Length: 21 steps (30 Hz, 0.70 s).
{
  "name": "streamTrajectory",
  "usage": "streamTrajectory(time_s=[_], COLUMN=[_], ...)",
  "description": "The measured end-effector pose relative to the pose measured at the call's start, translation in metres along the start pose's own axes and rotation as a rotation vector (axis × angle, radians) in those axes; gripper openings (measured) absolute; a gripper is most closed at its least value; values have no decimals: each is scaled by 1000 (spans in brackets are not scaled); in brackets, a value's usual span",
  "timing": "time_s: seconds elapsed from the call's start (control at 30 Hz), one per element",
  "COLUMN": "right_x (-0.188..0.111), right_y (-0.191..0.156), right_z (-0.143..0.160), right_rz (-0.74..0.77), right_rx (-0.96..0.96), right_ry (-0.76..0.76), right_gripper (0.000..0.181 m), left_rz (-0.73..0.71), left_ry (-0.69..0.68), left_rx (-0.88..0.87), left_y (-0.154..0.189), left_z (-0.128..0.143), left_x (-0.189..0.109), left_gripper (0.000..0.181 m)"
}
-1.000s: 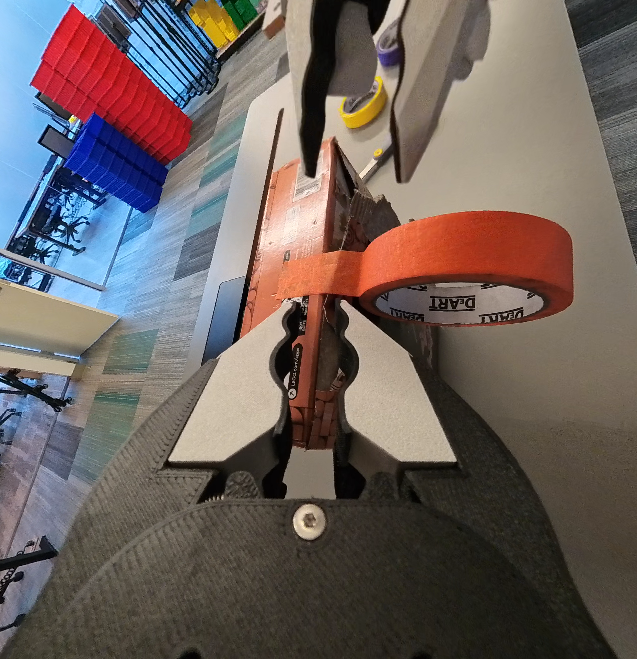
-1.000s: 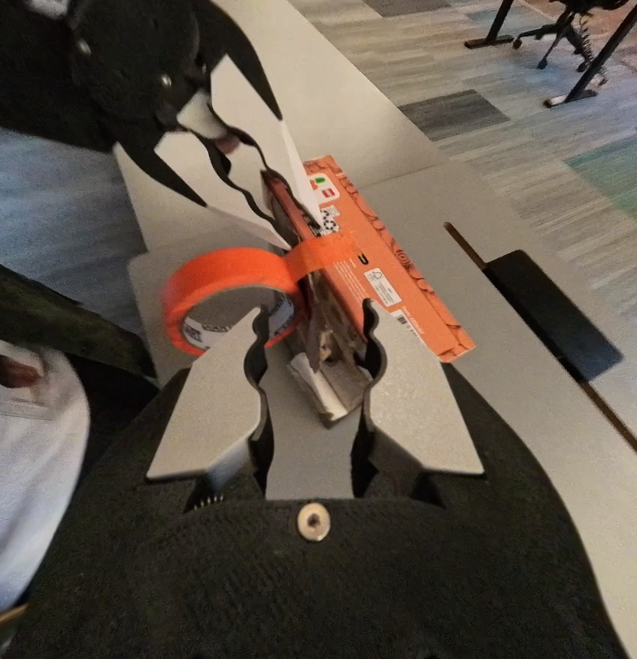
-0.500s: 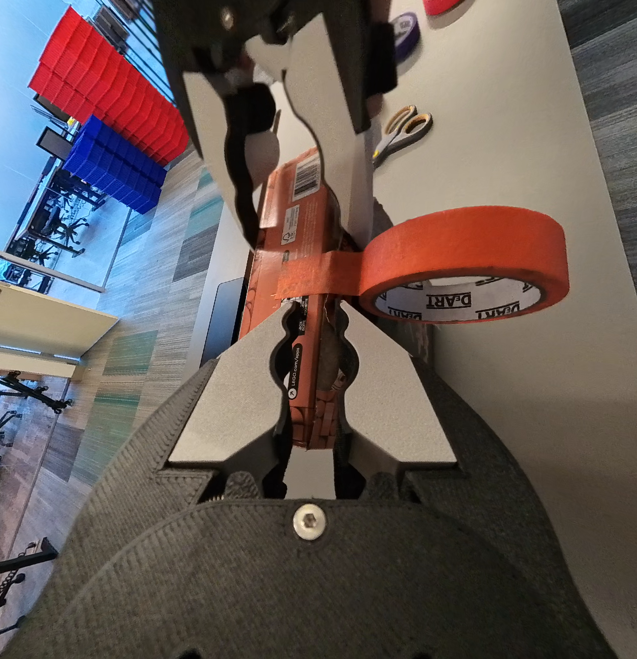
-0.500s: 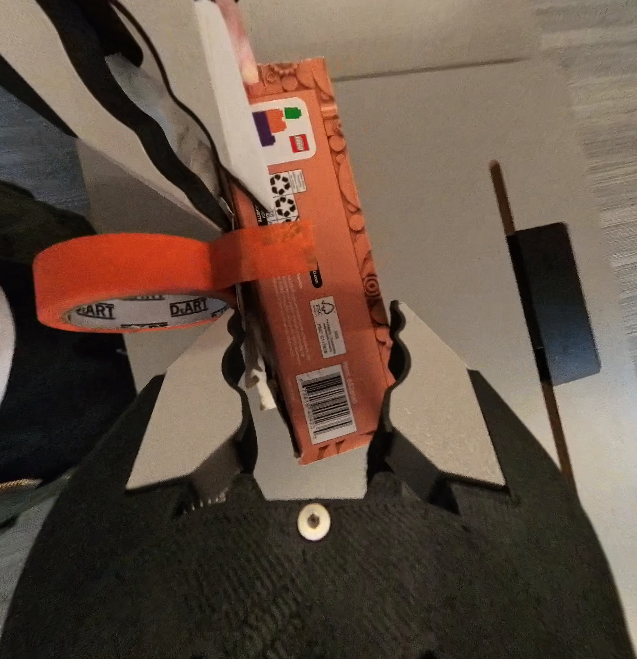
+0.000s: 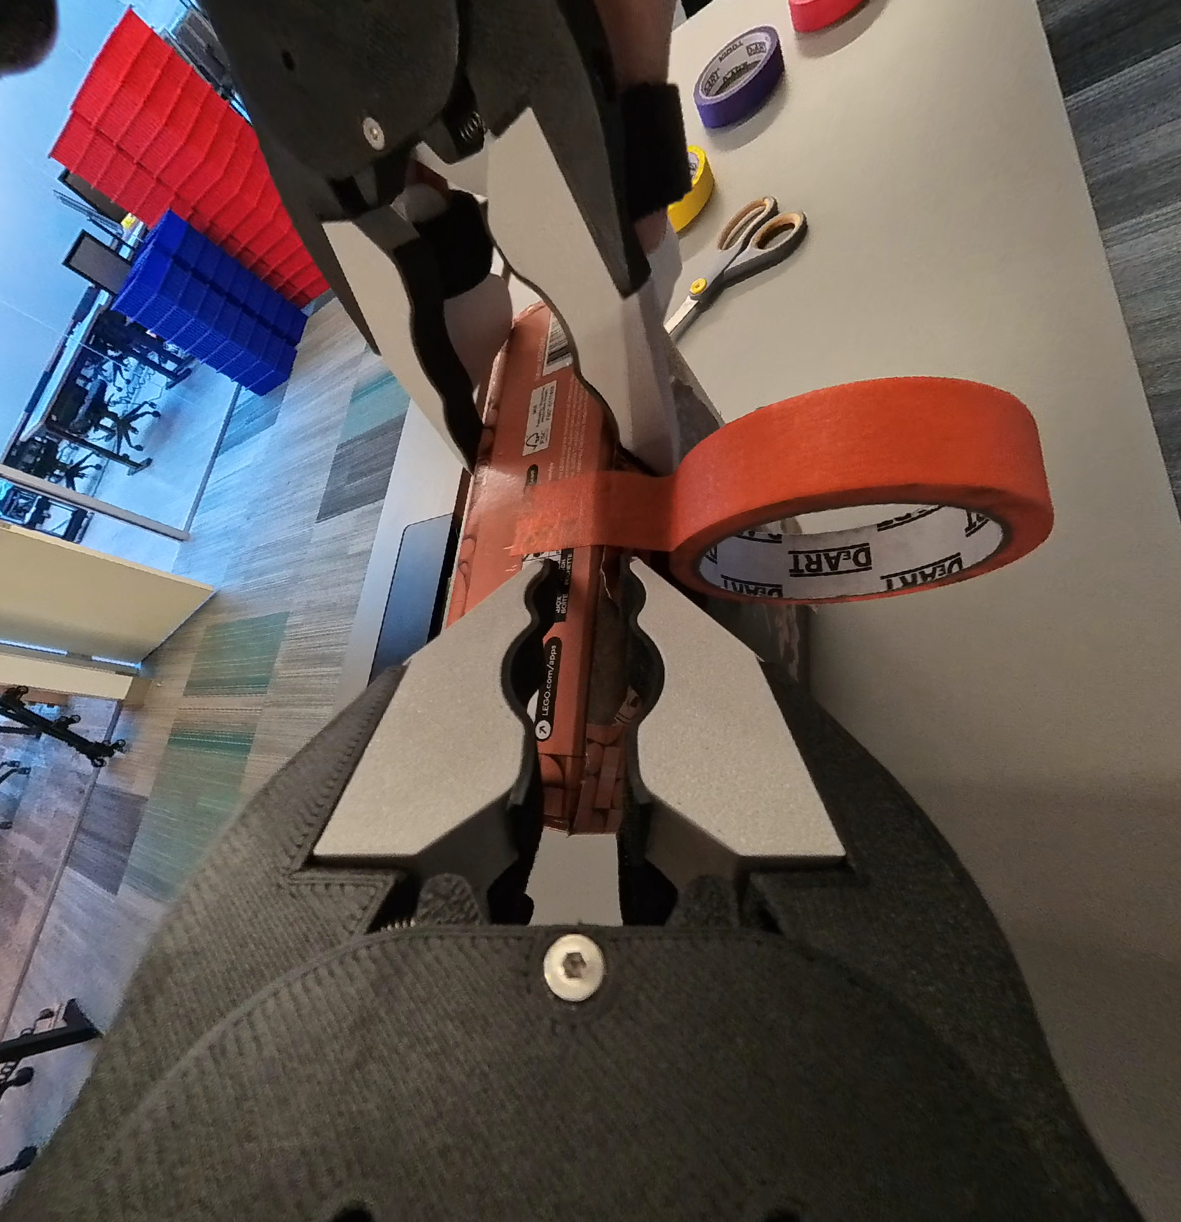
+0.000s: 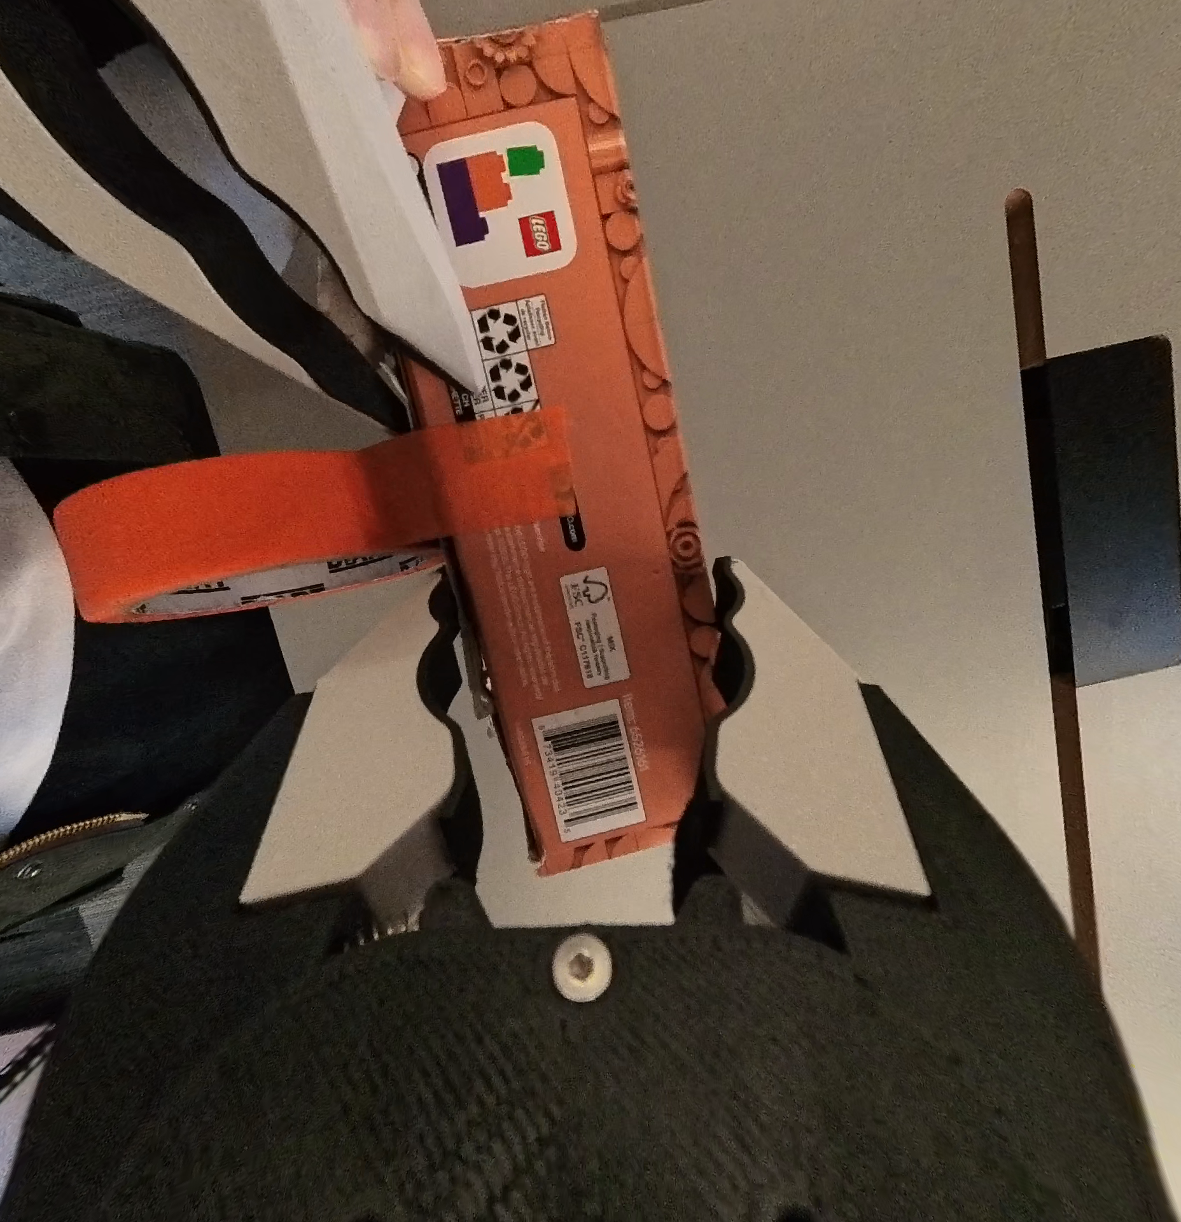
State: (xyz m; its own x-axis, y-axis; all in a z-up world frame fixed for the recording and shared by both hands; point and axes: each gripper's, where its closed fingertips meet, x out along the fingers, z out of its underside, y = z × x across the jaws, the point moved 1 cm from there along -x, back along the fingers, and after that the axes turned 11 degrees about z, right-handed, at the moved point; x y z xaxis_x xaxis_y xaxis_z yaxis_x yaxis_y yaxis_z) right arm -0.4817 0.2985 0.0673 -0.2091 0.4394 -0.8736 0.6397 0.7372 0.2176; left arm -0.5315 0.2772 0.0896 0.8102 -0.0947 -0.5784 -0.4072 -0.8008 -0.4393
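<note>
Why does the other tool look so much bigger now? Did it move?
Yes. In the left wrist view the right tool has come nearer along the orange box, from its far end almost to the orange tape strip.

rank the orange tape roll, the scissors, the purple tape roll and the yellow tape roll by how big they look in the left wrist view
1. orange tape roll, though nearest the camera
2. scissors
3. purple tape roll
4. yellow tape roll, partly hidden

Even indoor light, soft shadows, wide-angle edge bending, slight blur.
</note>
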Motion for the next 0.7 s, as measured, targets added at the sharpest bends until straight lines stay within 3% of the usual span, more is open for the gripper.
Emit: streamTrajectory(time_s=[0.53, 0.7], right_x=[-1, -21], right_y=[-4, -12], right_z=[-6, -20], right_rz=[87, 240], right_rx=[-97, -245], right_ry=[116, 307], right_gripper=[79, 58], left_rz=[-27, -22], left_ry=[4, 4], left_rx=[45, 34], left_y=[2, 0], left_z=[-1, 0], left_x=[-1, -2], left_gripper=[16, 15])
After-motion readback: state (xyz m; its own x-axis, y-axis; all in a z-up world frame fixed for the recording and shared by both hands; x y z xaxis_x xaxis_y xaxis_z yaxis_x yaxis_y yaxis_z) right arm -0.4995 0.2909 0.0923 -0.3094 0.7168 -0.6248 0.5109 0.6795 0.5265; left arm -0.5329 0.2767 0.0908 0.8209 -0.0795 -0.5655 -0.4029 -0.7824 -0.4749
